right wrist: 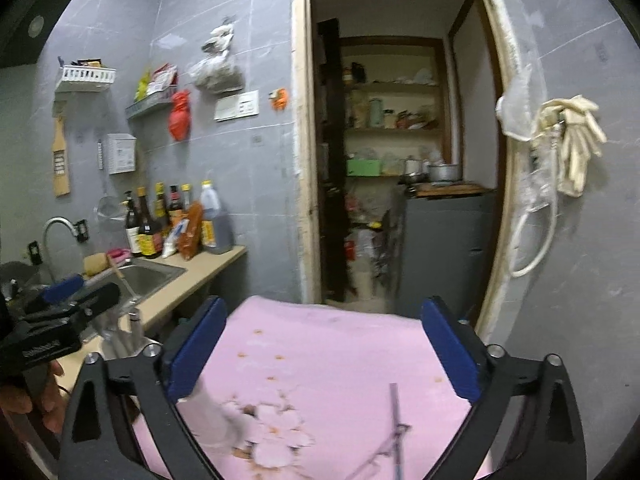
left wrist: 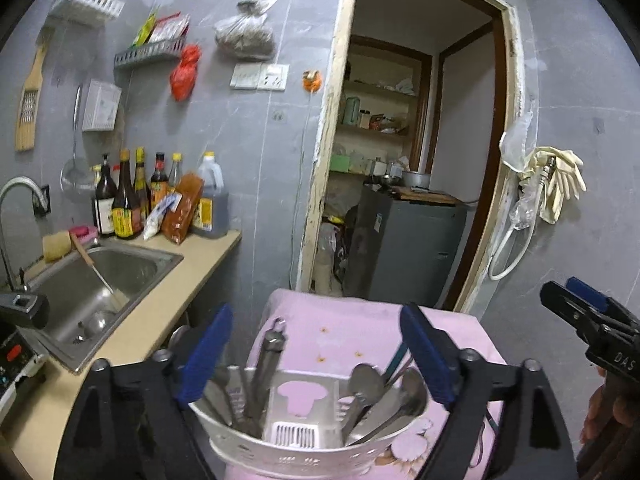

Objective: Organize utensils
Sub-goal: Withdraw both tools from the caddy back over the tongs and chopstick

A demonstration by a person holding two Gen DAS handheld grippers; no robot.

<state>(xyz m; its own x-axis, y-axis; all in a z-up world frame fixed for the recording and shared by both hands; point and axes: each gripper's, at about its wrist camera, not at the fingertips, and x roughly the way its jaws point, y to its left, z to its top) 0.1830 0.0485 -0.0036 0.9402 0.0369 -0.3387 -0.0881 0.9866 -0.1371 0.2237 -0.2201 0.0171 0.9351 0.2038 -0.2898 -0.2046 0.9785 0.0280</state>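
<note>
A white perforated utensil holder stands on a pink flowered cloth, low in the left wrist view. Its left compartment holds several metal tools and knives; its right one holds spoons. My left gripper is open, with a blue pad on either side of the holder and neither touching it. My right gripper is open over the cloth with nothing between its fingers. Thin dark sticks lie on the cloth below it. A blurred white edge shows by its left finger.
A steel sink with a tap sits in the beige counter at left, with sauce bottles behind it. An open doorway lies ahead, with a dark cabinet inside. Gloves hang on the right wall.
</note>
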